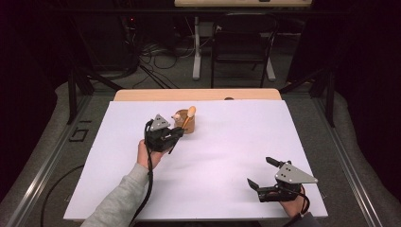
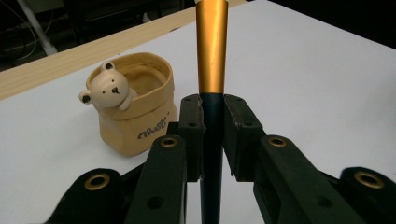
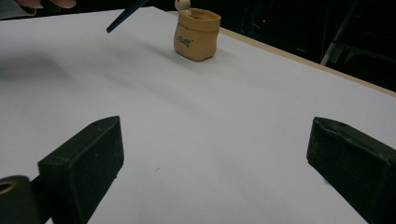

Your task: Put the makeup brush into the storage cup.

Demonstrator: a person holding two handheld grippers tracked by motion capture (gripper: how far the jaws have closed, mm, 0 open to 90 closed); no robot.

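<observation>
My left gripper [image 1: 177,135] is shut on a brush [image 1: 190,116] with a dark blue handle, a gold ferrule [image 2: 211,46] and a pale rounded tip. In the left gripper view the handle stands upright, pinched between the jaws [image 2: 212,135]. The brush tip hovers over a small tan sack-shaped pot [image 1: 185,127] with a bear's head on its rim [image 2: 135,116], just beyond the gripper. My right gripper [image 1: 261,171] rests open near the front right with nothing between its fingers [image 3: 215,158]. Far off in the right gripper view are the pot [image 3: 196,39] and the handle's dark end [image 3: 126,16].
A white sheet [image 1: 227,142] covers the wooden table, whose bare far edge [image 1: 198,94] shows behind the pot. A black chair [image 1: 243,42] and cables stand on the floor beyond. The table sides drop off to grey floor.
</observation>
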